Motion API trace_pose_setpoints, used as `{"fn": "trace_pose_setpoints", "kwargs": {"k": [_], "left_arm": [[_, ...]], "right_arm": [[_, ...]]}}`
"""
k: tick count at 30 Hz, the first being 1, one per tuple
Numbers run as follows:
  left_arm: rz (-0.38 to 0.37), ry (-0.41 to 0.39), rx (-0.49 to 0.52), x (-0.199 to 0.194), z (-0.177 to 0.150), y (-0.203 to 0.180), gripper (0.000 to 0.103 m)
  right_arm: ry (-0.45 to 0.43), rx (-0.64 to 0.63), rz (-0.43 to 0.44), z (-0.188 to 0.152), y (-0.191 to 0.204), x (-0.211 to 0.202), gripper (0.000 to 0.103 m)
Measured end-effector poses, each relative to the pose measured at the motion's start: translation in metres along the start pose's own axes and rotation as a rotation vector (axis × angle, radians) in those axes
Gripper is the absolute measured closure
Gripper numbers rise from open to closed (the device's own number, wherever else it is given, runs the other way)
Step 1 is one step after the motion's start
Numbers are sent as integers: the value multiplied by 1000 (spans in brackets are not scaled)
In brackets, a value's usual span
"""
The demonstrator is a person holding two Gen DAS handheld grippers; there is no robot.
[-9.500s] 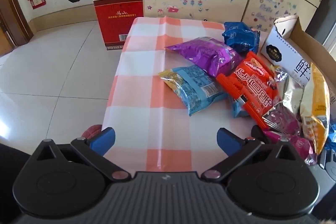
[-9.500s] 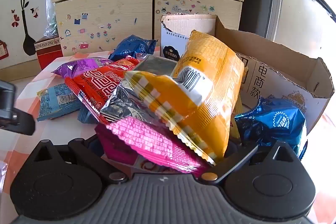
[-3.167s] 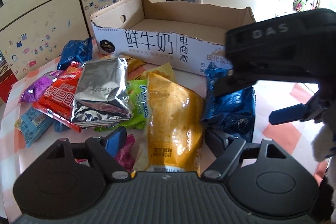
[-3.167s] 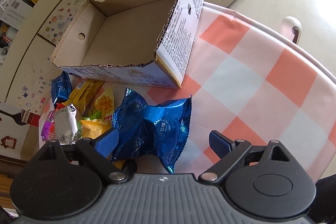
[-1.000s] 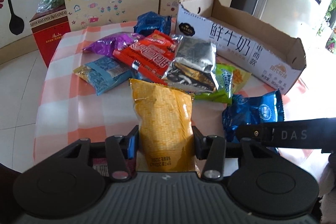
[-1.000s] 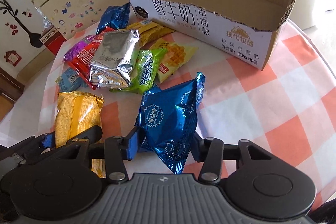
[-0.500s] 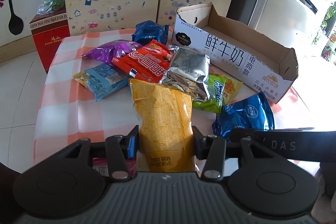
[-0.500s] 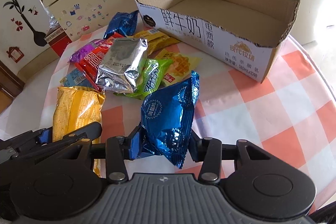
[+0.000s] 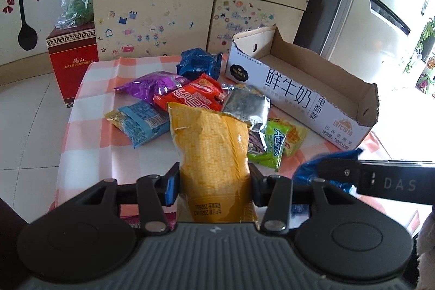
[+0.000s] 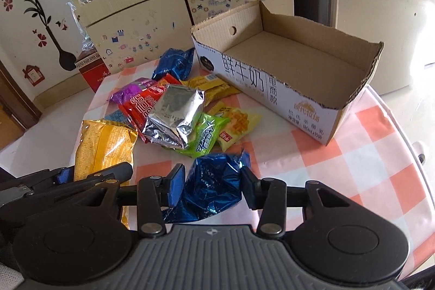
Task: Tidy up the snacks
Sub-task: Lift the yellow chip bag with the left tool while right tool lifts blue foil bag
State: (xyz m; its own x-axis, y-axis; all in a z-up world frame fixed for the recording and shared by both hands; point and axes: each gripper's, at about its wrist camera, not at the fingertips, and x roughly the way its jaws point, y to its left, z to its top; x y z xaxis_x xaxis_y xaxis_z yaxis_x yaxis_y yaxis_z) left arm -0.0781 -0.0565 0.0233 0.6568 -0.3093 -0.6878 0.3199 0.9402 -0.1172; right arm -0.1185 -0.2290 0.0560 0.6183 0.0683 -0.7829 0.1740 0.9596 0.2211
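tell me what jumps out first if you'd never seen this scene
Two bags caught in grippers: a yellow snack bag clamped in the left gripper, a crumpled blue bag in the closing right gripper. Behind them, an empty cardboard box beside a bright snack pile.

Two claws, the left claw (image 9: 214, 186) and the right claw (image 10: 210, 188), each pinch one snack bag: a yellow bag (image 9: 214, 154) and a blue bag (image 10: 212, 186). Ahead of them lie about eight more bags and one cardboard box (image 10: 272, 83).
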Motion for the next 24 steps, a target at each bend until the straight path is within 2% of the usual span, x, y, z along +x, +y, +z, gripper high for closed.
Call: {"fn": "trace_pose_setpoints", "kwargs": {"k": [4,7,12,17,21,24], "left_arm": [[-12,-14,-24,-4,7,0,55],[-24,-12,-42,-3,11,-2,55],[-5,13,-39,2,5,-5,55],[9,32,-16,9,-1,-2,55],[28,60,-24,17,-5,4,55],[31,79,-32,20,-9,8,55]], "right_arm": [[-22,-25,14,9,-1,-7,59],[13,-31,36,10,-3,0,62],[87,48,47,-2,-11,21,66],[139,183,53,-8,-30,32,65],[159,289,40,-12,-46,37,53],[171,296,39,-14,-44,39,31]]}}
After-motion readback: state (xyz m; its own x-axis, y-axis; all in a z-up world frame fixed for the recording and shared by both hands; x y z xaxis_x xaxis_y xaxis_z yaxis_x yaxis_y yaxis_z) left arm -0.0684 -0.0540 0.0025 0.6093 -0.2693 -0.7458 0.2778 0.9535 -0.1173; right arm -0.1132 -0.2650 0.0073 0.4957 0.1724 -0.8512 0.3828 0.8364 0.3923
